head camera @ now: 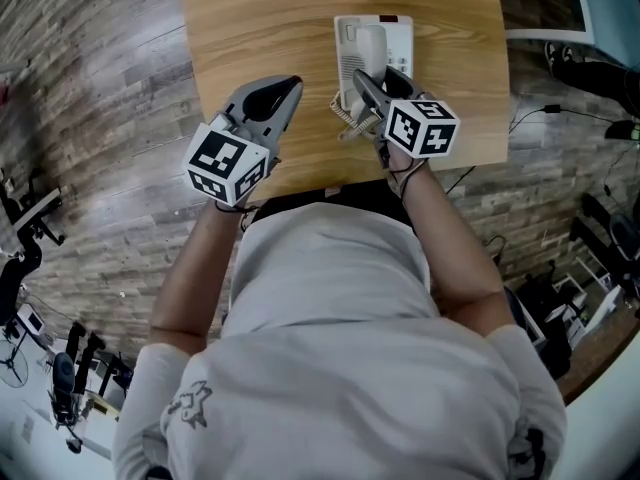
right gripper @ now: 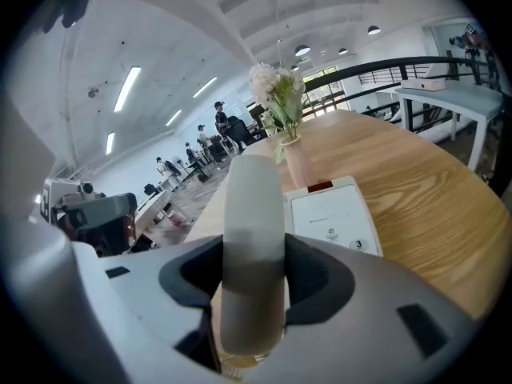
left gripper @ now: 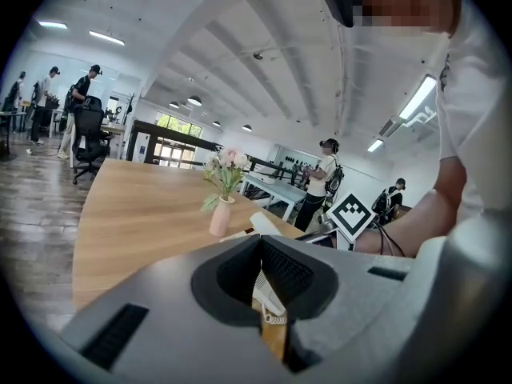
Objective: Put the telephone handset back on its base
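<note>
**Right claw clamped on handset over the base, left claw empty**

Person's grey shirt (head camera: 330,298) fills the near bottom of the head view, both arms reaching out over the wooden table (head camera: 250,28). Right gripper (right gripper: 254,272) has its jaws spread wide, pads pressing both sides of the grey-white handset (right gripper: 254,230), which sticks out straight ahead of the jaws. The base (right gripper: 332,214) lies just ahead and to the right of that claw, flat on the table. Can't tell if the handset touches the cradle. Coiled cord (head camera: 345,118) hangs under the claw. Pink vase of flowers (right gripper: 296,162) stands beyond the base, ahead of the jaws. Left gripper (left gripper: 264,274) is well to the left of the phone, jaws down to a thin slit with nothing in them.
</note>
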A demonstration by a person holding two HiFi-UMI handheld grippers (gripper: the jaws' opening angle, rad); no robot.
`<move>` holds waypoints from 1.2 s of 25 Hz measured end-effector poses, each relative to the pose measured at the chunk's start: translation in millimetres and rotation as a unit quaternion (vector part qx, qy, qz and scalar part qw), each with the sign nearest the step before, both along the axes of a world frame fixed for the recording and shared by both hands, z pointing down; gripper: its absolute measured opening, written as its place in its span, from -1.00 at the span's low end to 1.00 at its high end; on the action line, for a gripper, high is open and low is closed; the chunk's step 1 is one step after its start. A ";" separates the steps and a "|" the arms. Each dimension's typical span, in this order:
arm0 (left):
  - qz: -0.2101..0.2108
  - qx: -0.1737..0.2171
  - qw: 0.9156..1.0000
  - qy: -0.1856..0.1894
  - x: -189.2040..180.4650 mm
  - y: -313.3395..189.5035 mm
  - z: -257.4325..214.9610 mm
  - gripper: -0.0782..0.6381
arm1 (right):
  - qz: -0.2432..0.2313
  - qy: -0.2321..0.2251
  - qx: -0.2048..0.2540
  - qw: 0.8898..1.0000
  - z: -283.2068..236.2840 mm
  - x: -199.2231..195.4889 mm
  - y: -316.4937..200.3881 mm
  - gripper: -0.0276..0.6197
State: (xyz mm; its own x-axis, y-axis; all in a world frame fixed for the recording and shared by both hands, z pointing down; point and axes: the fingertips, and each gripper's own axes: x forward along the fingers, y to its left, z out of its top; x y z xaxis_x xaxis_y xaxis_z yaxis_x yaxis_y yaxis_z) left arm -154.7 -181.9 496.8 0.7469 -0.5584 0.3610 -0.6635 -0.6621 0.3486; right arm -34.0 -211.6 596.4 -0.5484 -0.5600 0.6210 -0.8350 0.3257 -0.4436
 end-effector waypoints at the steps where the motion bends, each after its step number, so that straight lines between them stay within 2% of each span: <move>1: 0.001 -0.001 1.000 -0.002 0.1 -1.2 2.1 -0.76 | 0.000 0.002 -0.003 1.000 3.5 -1.3 -1.6 -0.23; 11: 0.000 -0.021 1.000 -0.006 -1.6 -8.6 18.8 -0.76 | 0.010 0.024 -0.038 0.999 30.8 -6.2 -13.0 -0.23; 30: -0.015 -0.034 0.999 -0.001 -11.8 -14.4 29.6 -0.76 | 0.038 0.080 -0.053 0.995 49.3 -4.4 -20.1 -0.22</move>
State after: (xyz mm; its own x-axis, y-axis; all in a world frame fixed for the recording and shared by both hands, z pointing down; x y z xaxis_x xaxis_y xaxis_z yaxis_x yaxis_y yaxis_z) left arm -166.4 -196.3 526.4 0.7295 -0.5544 0.4006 -0.6833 -0.6166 0.3910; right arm -38.4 -231.6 645.8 -0.3959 -0.5227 0.7550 -0.9182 0.2171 -0.3312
